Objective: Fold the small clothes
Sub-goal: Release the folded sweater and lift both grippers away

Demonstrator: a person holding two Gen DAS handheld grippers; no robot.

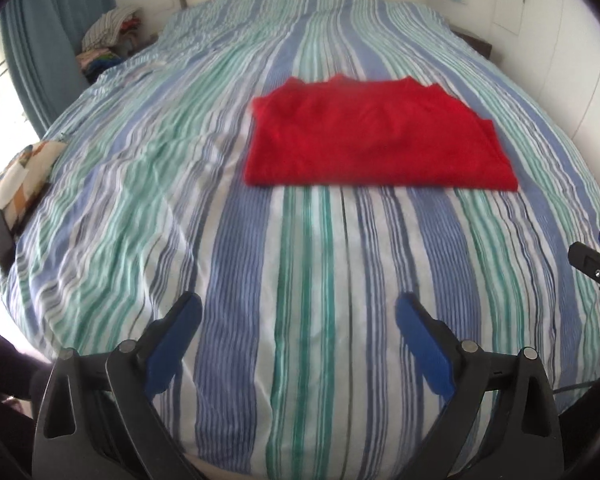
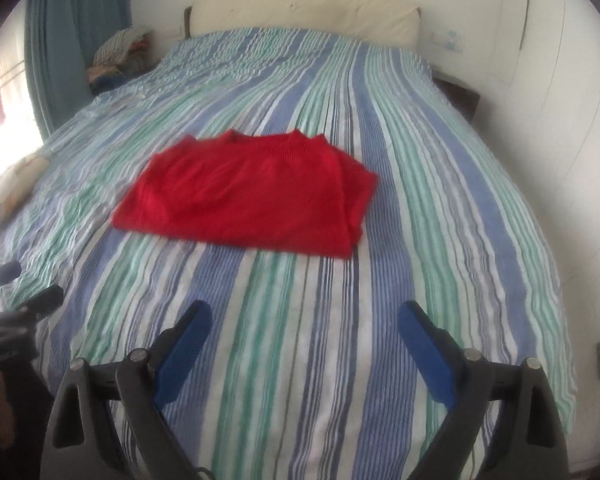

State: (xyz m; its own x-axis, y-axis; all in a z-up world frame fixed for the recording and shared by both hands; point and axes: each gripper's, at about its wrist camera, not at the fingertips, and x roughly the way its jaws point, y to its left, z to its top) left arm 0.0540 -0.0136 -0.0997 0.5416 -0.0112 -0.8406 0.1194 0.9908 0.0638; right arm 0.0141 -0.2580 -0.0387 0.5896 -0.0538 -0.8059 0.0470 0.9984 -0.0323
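A red garment (image 1: 376, 140) lies folded into a flat rectangle in the middle of the striped bed (image 1: 180, 200), collar at its far edge. It also shows in the right wrist view (image 2: 252, 196). My left gripper (image 1: 300, 312) is open and empty, held above the bed's near part, well short of the garment. My right gripper (image 2: 305, 320) is open and empty too, also short of the garment. The right gripper's tip shows at the right edge of the left wrist view (image 1: 596, 264). The left gripper's tip shows at the left edge of the right wrist view (image 2: 20, 300).
The bed has a blue, green and white striped cover (image 2: 380, 280) and a cream headboard (image 2: 300, 8). A pile of clothes (image 1: 108, 36) sits at the far left beside a blue curtain (image 1: 40, 40). A patterned cushion (image 1: 16, 176) lies at the bed's left edge. White walls stand on the right.
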